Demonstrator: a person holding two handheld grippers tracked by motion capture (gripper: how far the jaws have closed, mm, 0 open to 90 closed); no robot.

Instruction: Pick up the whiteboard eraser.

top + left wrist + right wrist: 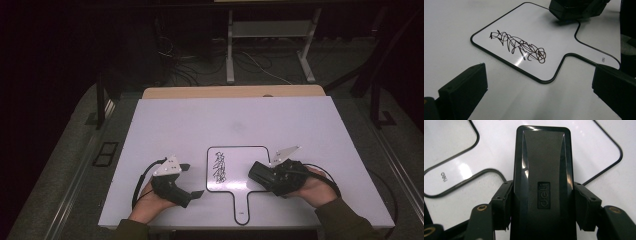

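A: Nearest, at the table's (165, 120) near edge: two hands, each holding a gripper. Left gripper (191, 180) rests on the white top, left of the whiteboard (247, 165). Jaws spread wide, nothing between them.

B: And the right gripper (256, 172)?

A: Clamped on a black eraser (542, 182), one jaw pressed against each long side. "deli" is printed on its back. In the high view the eraser sits at the whiteboard's right edge.

B: Whiteboard position?

A: Flat on the table, near the middle of the near half, between the two grippers. Paddle-shaped, black-rimmed, handle pointing toward the person. Small logo on the handle.

B: Markings?

A: Dark scribble (517, 46) left of the board's centre, well apart from the eraser.
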